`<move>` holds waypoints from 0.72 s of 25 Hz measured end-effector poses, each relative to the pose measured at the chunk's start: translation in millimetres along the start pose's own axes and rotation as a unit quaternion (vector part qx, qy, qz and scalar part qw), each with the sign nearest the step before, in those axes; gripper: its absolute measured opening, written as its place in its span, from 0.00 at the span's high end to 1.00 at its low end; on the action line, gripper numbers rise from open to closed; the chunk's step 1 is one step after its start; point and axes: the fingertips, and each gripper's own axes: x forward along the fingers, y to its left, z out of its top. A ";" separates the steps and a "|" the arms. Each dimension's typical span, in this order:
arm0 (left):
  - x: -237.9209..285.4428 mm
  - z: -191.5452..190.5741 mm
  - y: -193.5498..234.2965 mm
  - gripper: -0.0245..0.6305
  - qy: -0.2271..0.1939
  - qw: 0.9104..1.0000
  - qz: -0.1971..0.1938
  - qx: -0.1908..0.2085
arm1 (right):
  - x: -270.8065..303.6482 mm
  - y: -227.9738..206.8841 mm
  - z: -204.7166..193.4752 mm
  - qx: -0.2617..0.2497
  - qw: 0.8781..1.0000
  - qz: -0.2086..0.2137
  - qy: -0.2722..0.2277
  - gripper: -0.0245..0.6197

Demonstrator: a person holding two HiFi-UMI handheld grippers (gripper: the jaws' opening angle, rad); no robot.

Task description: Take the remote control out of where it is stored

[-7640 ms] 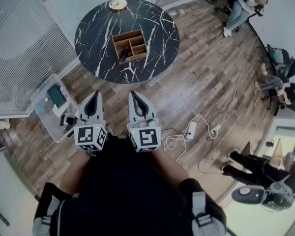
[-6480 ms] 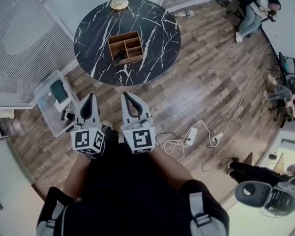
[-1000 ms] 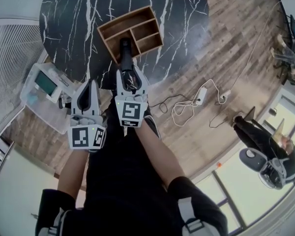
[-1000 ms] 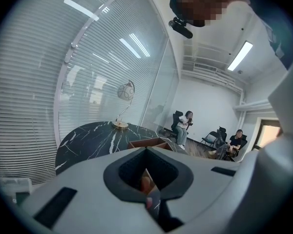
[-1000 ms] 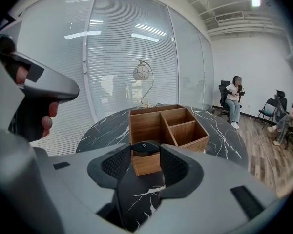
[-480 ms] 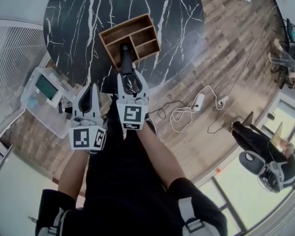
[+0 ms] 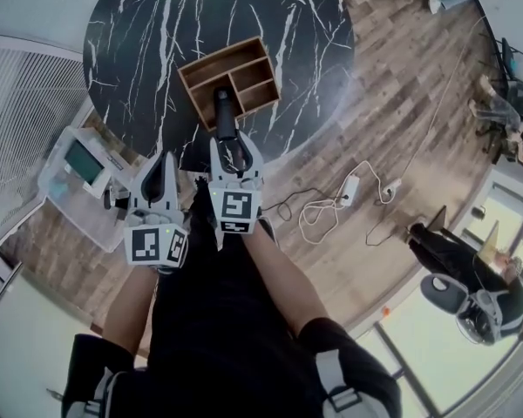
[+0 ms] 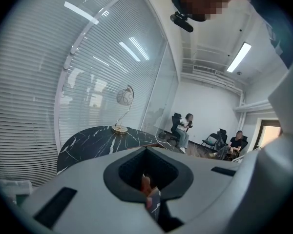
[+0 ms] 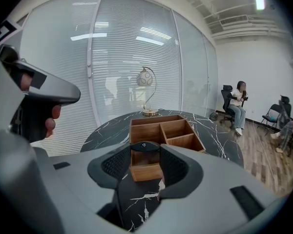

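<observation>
A black remote control (image 7: 223,110) stands on end in the near compartment of a wooden organizer box (image 7: 244,62) on the round black marble table (image 7: 148,33). My right gripper (image 7: 229,138) reaches over the table's near edge with its jaws open. In the right gripper view the remote's top end (image 9: 144,146) shows between the tips of the right gripper (image 9: 144,152), and I see no pad pressing on it. My left gripper (image 7: 166,159) hangs back beside the table, shut and holding nothing. The left gripper (image 8: 149,191) points over the table.
On the floor at the left is a clear plastic bin (image 7: 74,177) holding small devices. A power strip with cables (image 7: 349,190) lies on the wood floor at the right. A gold-based lamp (image 9: 147,112) stands at the table's far side. People sit on chairs (image 9: 236,106) farther off.
Since several seconds ago I have come up to the table, and my right gripper has reached the remote's near end. In the last second it has barely moved.
</observation>
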 end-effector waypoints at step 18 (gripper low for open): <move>-6.6 4.2 1.1 0.95 -0.002 1.000 0.009 -0.003 | -8.5 -0.1 11.7 -0.009 1.000 0.014 -0.002 0.67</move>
